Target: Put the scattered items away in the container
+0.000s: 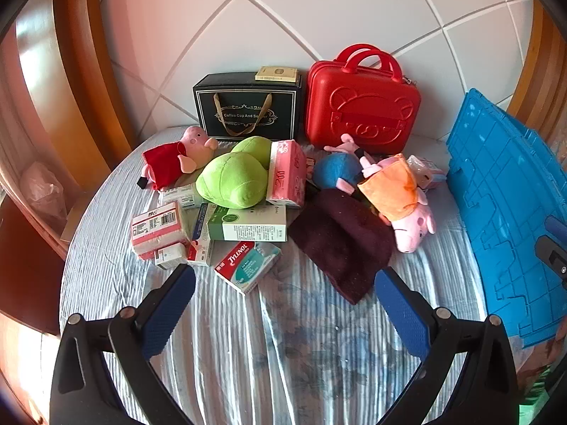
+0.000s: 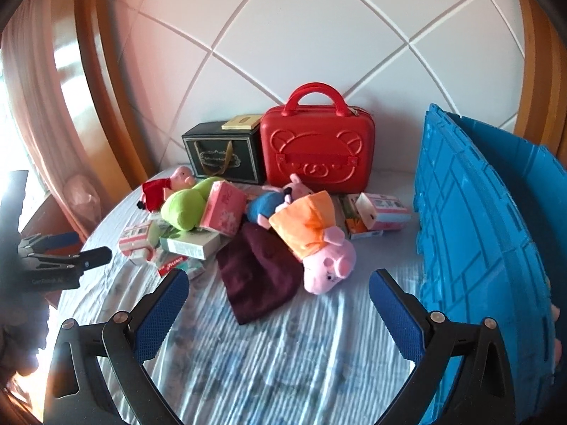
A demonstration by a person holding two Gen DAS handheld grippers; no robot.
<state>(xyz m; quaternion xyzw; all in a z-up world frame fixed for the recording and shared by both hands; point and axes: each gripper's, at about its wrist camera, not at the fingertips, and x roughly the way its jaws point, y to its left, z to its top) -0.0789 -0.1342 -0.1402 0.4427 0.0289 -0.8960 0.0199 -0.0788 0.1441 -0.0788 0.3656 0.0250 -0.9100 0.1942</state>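
Scattered items lie in a heap on the striped bed sheet [image 1: 248, 336]: a green plush [image 1: 234, 177], a pink pig plush in an orange dress [image 1: 400, 202], a pig plush in red [image 1: 173, 159], a blue-bodied plush [image 1: 336, 171], a dark maroon cloth [image 1: 340, 244], a Tylenol box [image 1: 248, 264] and several other cartons. The blue plastic crate [image 1: 510, 212] stands at the right. My left gripper [image 1: 283, 279] hovers open in front of the Tylenol box and cloth. In the right wrist view my right gripper [image 2: 280, 283] is open just short of the maroon cloth [image 2: 258, 276] and orange-dressed pig [image 2: 315, 244], with the crate [image 2: 478, 230] close on its right.
A red hard case [image 1: 361, 106] and a black gift box [image 1: 248, 106] stand against the white padded headboard. Wooden frame curves at both sides. The left gripper [image 2: 71, 258] shows at the left edge of the right wrist view. Bare sheet lies in front of the heap.
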